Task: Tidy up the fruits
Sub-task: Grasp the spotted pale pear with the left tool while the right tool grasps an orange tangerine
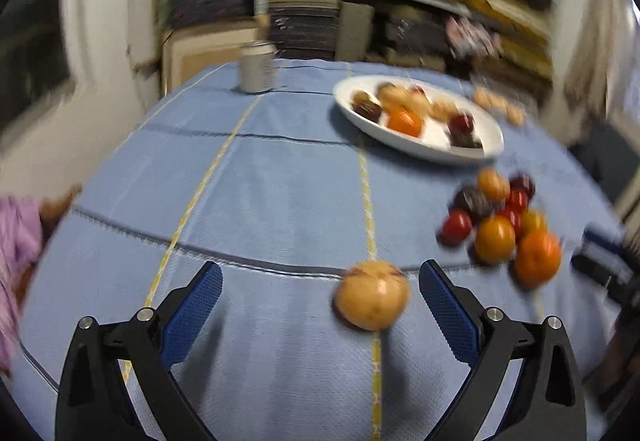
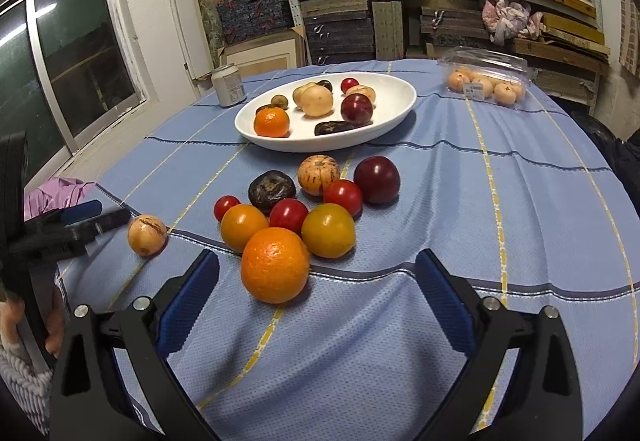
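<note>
Left wrist view (blurred)
Left gripper [image 1: 320,277]: jaws spread wide, holding nothing, low over the blue tablecloth [image 1: 260,201].
Tan fruit [image 1: 372,295]: lies on the cloth between the fingers, nearer the right one; whether it touches the pad cannot be told.
Fruit pile [image 1: 504,225]: further off to the right, red, orange and dark pieces bunched together.
White dish [image 1: 420,119]: beyond the pile, with several fruits in it, an orange one at the front.
Can [image 1: 256,69]: stands upright at the far edge of the table, left of the dish.
Background: shelves stacked with boxes, smeared by motion.

Right wrist view (sharp)
Right gripper [image 2: 318,273]: jaws wide apart, empty, just above the cloth.
Big orange [image 2: 275,265]: closest fruit, at the front of the pile, sitting between the fingertips and touching neither.
Pile behind it: two yellow-orange fruits, three red tomatoes, a wrinkled dark fruit [image 2: 272,191], a striped pale fruit [image 2: 319,174] and a dark red plum [image 2: 377,179], all close together.
Tan fruit: apart from the pile on the left, just beside the tip of the left gripper, which reaches in from the left edge.
White dish: behind the pile, holding a small orange, pale round fruits, a dark red plum and some dark pieces.
Clear plastic box [image 2: 486,79]: far right on the table, lid open, pale orange fruits inside.
Can: left of the dish, upright.
</note>
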The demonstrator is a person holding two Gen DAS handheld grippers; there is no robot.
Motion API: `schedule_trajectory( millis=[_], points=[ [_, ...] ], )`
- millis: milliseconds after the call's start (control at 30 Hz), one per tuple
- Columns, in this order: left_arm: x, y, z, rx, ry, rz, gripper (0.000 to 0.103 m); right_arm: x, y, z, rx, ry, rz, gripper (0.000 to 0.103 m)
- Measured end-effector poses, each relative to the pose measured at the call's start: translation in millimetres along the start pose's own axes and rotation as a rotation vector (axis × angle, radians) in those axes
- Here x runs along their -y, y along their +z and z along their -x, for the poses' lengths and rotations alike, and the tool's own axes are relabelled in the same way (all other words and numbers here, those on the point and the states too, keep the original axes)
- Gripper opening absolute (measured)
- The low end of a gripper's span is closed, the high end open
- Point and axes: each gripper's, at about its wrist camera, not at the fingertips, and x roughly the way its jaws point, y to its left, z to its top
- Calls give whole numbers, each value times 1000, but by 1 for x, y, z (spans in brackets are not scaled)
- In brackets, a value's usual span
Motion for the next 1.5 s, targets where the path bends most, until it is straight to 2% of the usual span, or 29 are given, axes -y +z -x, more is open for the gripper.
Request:
schedule_trajectory(
  millis=[67, 233, 467, 533, 600, 700, 833, 1000, 1133, 1300, 1367, 1433, 1500],
  points=[
    [10, -3, -4, -14, 5, -46, 99, 1, 0, 0, -1, -2, -3, 96],
    [11, -5, -25, -102, -14, -43, 99, 1, 0, 0, -1, -1, 8, 97],
    [10, -5, -29, -91, -65, -31, 99, 1, 0, 0, -1, -2, 7, 97],
    [15, -5, -28, -84, -68, -49, 94, 1, -1, 0, -4, -1, 4, 97],
    [19, -4, -30, -89, -76, -68, 73, 1, -1, -1, -9, 1, 2, 97],
    [26, -5, -38, -129, -103, -96, 51, 0, -1, -1, -11, 3, 4, 97],
    [26, -4, -41, -132, -120, -95, 47, -2, -1, -2, -12, 9, 11, 96],
    [26, -4, -40, -129, -131, -90, 46, -6, 0, -3, -7, 25, 21, 96],
    [28, -5, -39, -125, -132, -100, 46, -13, 2, -10, -24, 26, 43, 85],
    [28, -5, -40, -131, -132, -103, 46, -16, 3, -23, -74, 25, 43, 77],
    [29, -5, -40, -130, -130, -105, 46, -16, 4, -29, -97, 33, 32, 70],
    [29, -5, -40, -131, -129, -107, 46, -15, 4, -36, -129, 52, 23, 54],
    [29, -5, -40, -131, -129, -107, 46, -16, 4, -41, -149, 75, 8, 47]
  ],
)
